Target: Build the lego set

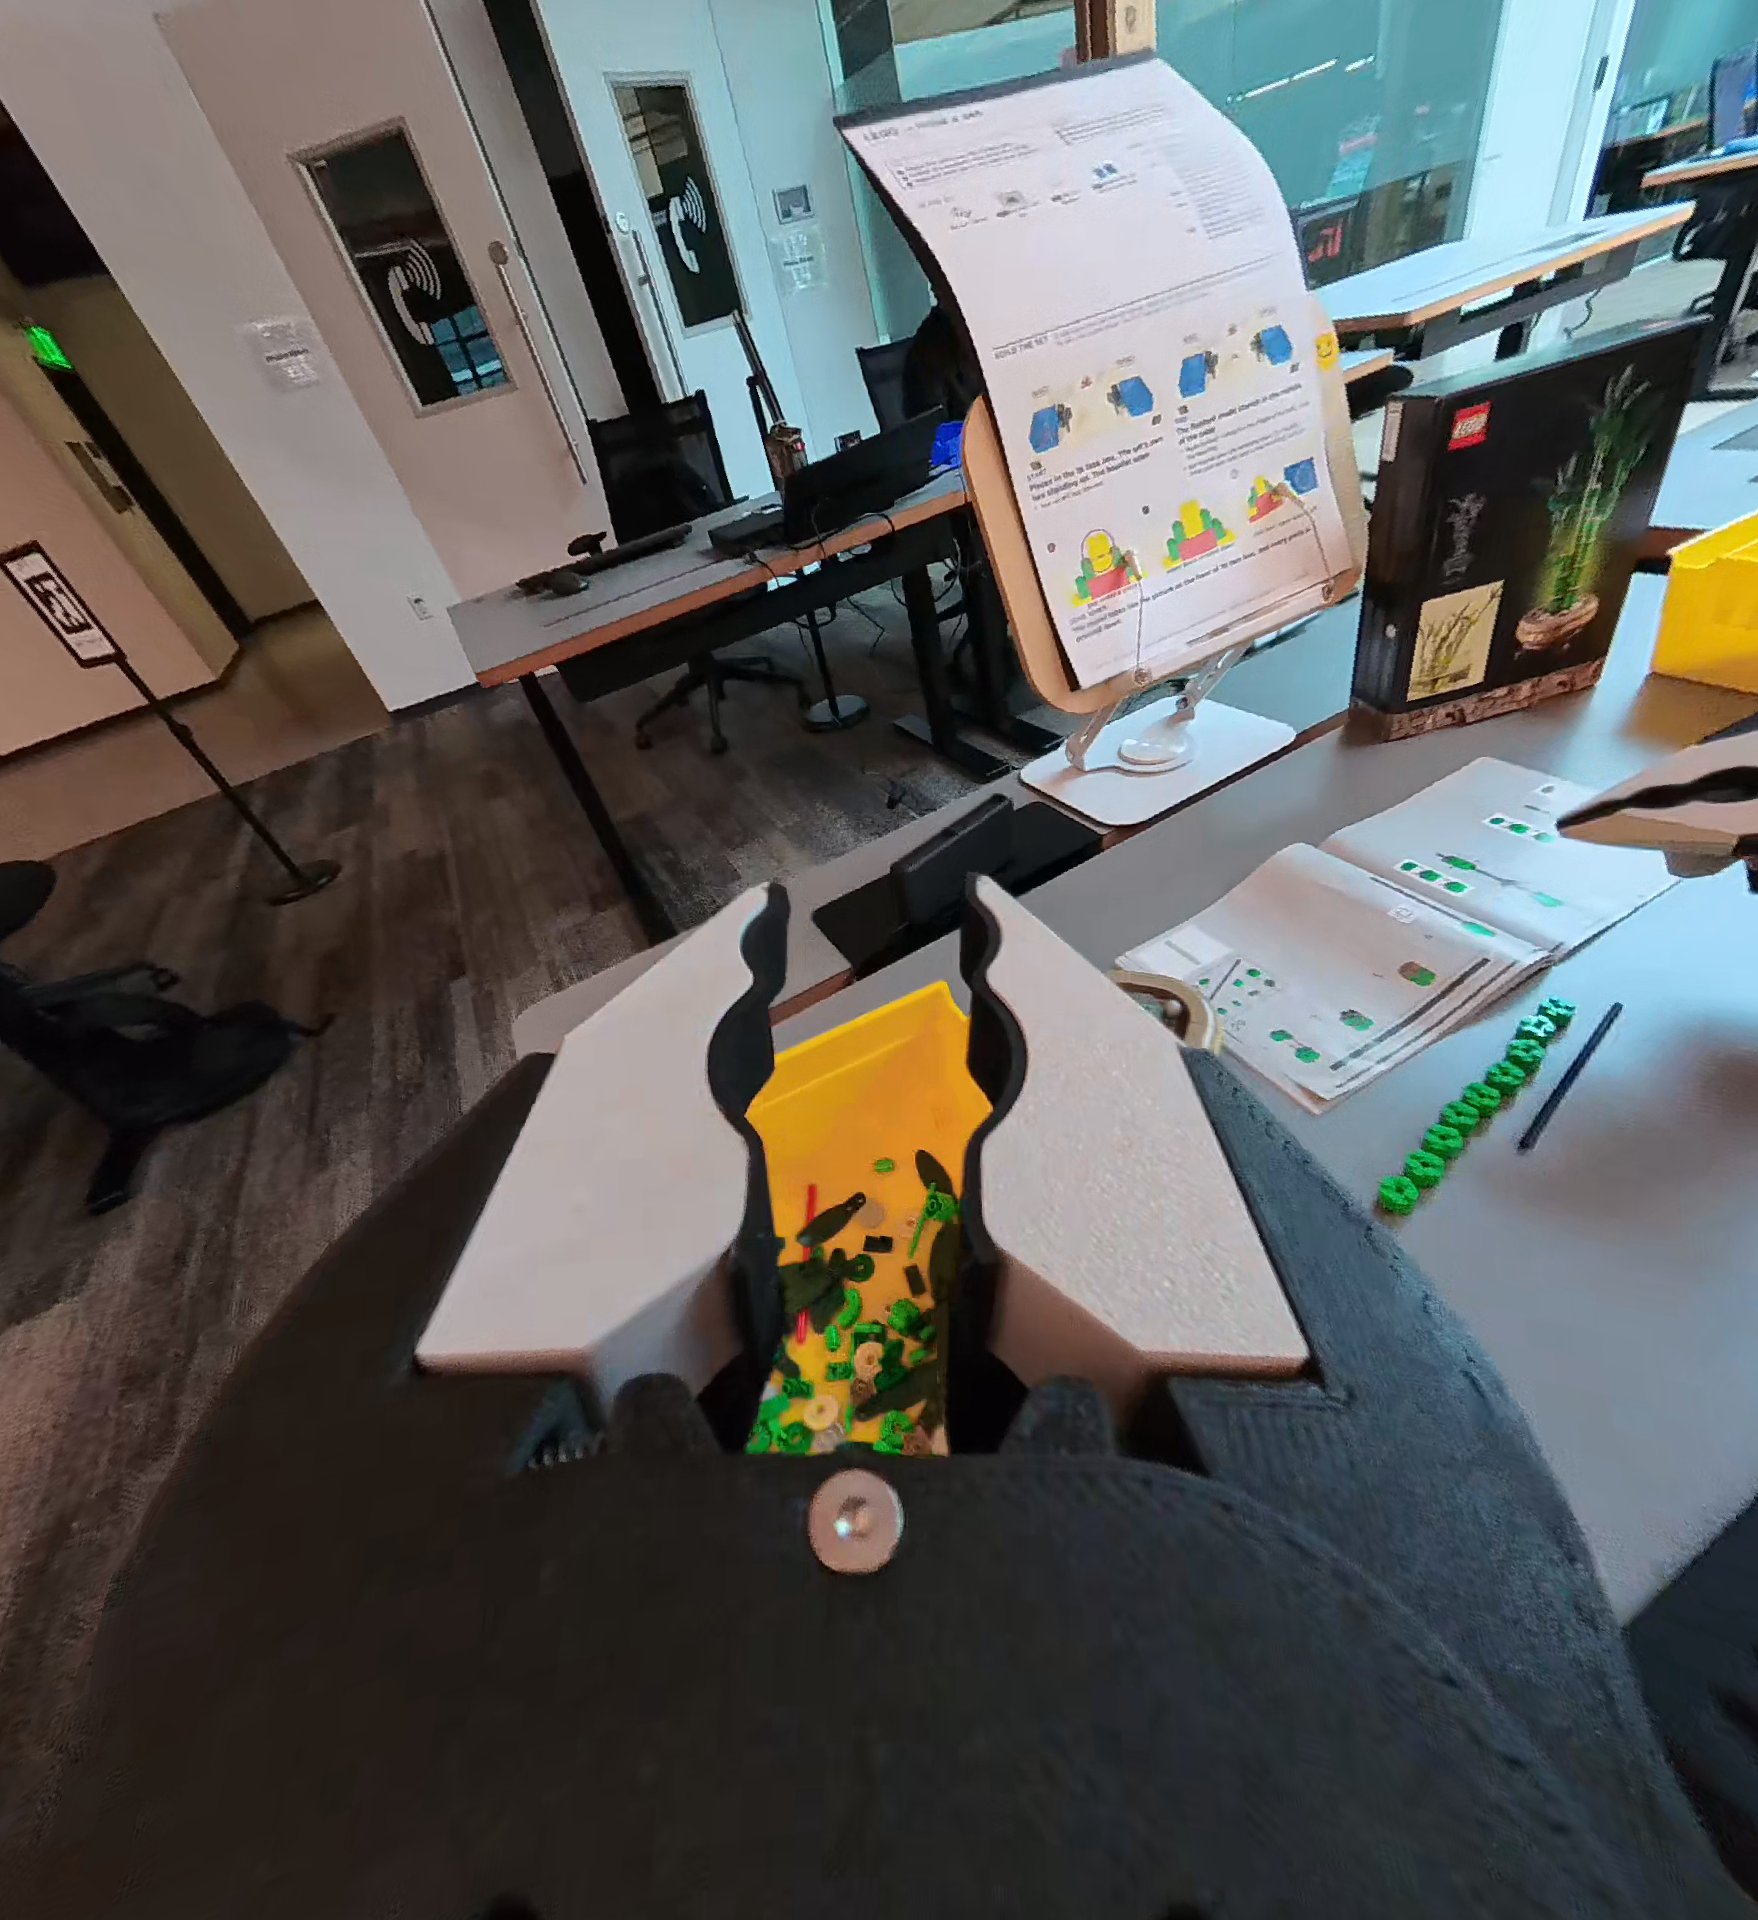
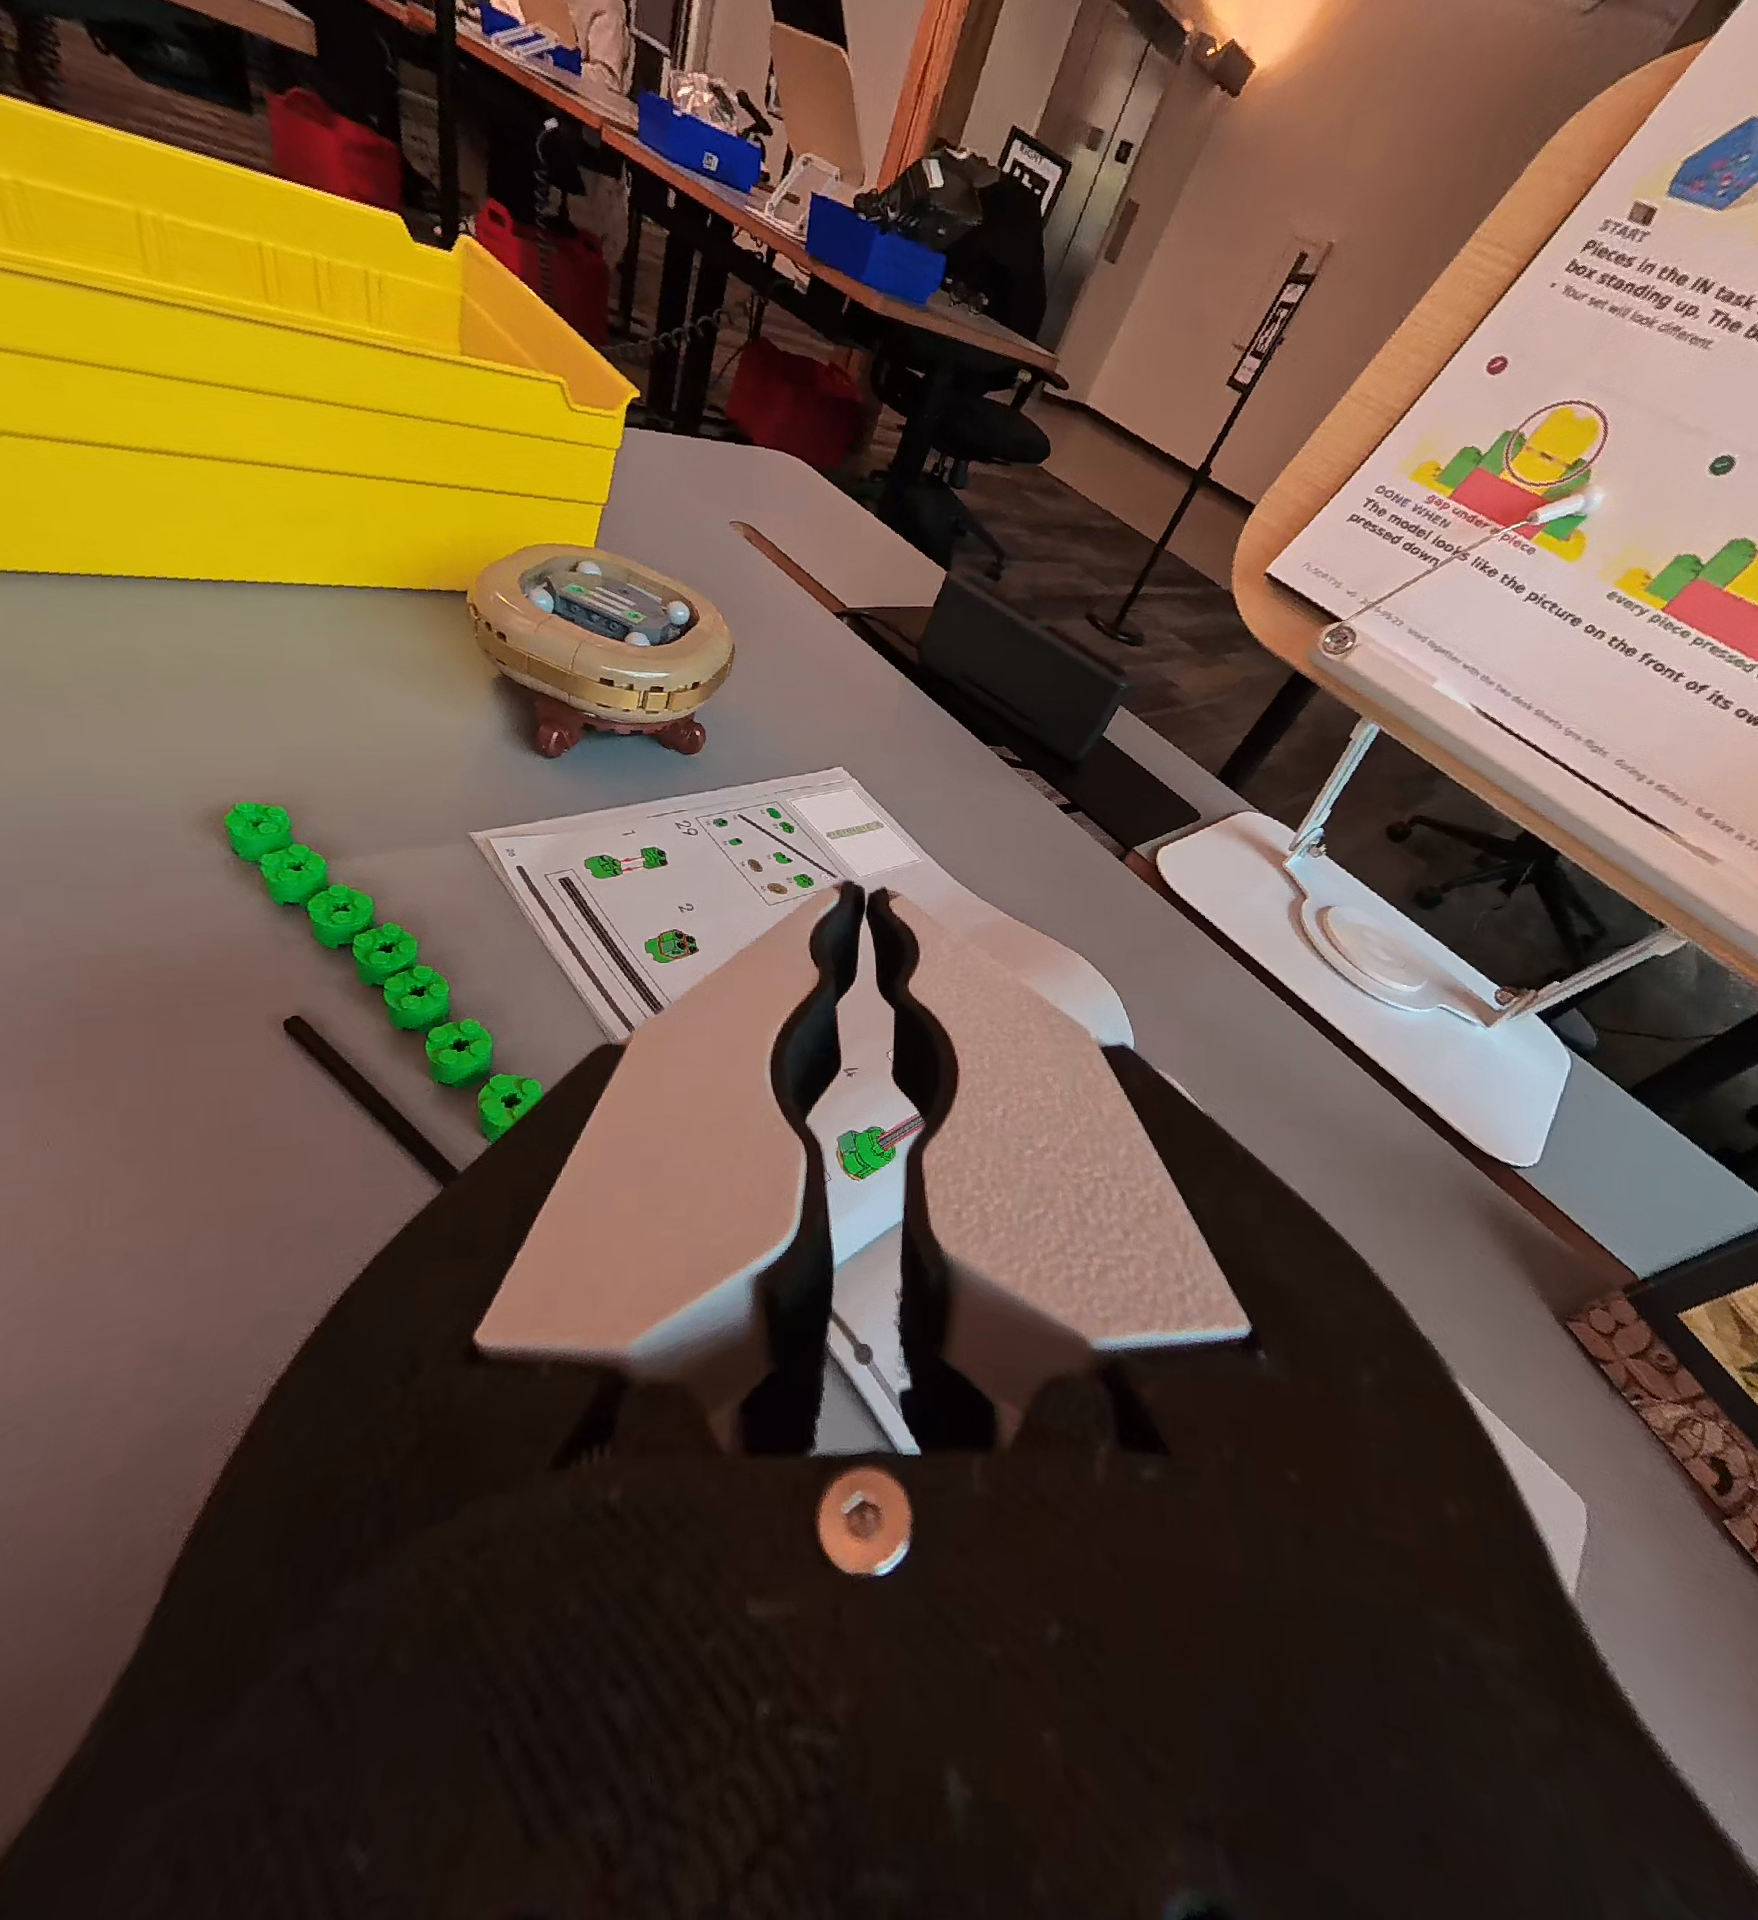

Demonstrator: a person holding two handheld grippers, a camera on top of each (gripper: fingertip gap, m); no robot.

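Note:
My left gripper (image 1: 875, 914) is open and empty, hovering over a yellow bin (image 1: 885, 1049) that holds several loose green, dark green, tan and red pieces (image 1: 854, 1320). My right gripper (image 2: 864, 899) is shut with nothing between its tips, above the open instruction booklet (image 2: 709, 894); it also shows in the left wrist view (image 1: 1685, 800). A row of several green round bricks (image 2: 387, 956) lies on the grey table next to a thin black rod (image 2: 366, 1096). A tan pot build on brown feet (image 2: 600, 644) stands behind them. The brick row (image 1: 1477, 1101) and rod (image 1: 1571, 1075) also show in the left wrist view.
A second yellow bin (image 2: 231, 395) stands at the table's far side. A printed sheet on a wooden stand (image 1: 1145, 364) with a white base (image 2: 1374, 966) and the black set box (image 1: 1519, 520) stand by the table edge. Office desks and chairs lie beyond. Tip to tip, the grippers are about 45 centimeters apart. The thin black rod (image 2: 366, 1096) is closer to my right gripper, around 15 centimeters from its tips; the left tips are 45 centimeters off. It is also in sight in the left wrist view (image 1: 1552, 1102).

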